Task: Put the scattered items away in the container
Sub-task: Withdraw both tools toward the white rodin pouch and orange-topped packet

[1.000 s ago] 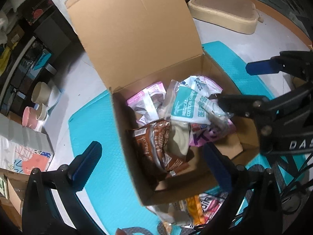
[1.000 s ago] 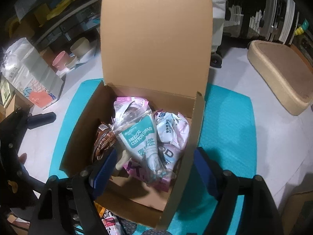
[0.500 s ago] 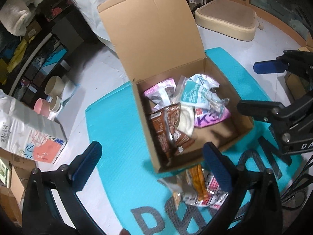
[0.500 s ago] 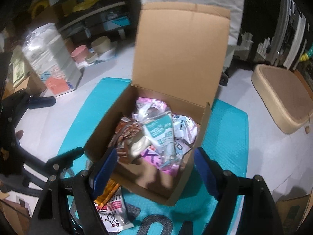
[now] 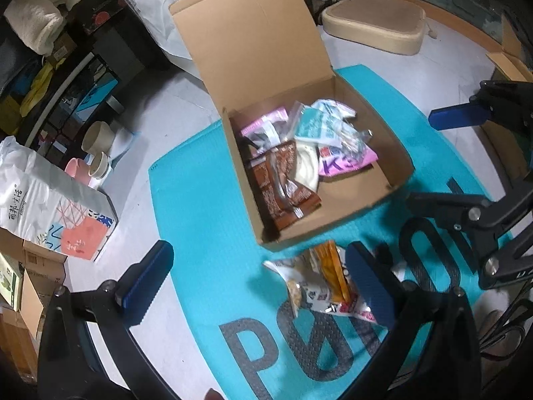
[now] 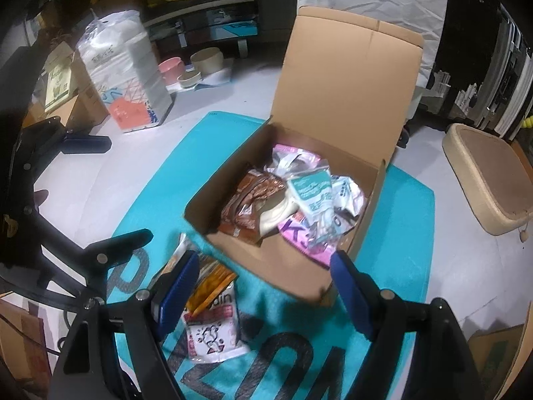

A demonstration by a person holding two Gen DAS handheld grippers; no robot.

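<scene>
An open cardboard box [image 5: 336, 223] [image 6: 286, 276] sits on a teal mat, lid up. Inside lie a brown snack packet [image 5: 279, 183] [image 6: 250, 200], a teal cotton swab bag [image 5: 316, 126] [image 6: 309, 190] and a pink packet [image 5: 343, 163] [image 6: 299, 236]. A pile of loose packets [image 5: 326, 283] [image 6: 213, 320], orange and white, lies on the mat in front of the box. My left gripper [image 5: 260, 280] is open and empty, above the mat near the pile. My right gripper [image 6: 263, 293] is open and empty, above the box's front edge; it also shows in the left wrist view [image 5: 443, 160].
The teal mat [image 5: 200, 200] [image 6: 406, 233] has large grey letters. A white paper pack [image 5: 50, 206] [image 6: 126, 76], pink and beige bowls [image 5: 96, 153] [image 6: 190, 66], cardboard boxes and shelves stand at the left. A beige cushion [image 5: 376, 23] [image 6: 489, 180] lies on the floor at the right.
Both grippers have pulled back and up from the box. The cotton swab bag now lies in the box, and the loose packets in front came into fuller view.
</scene>
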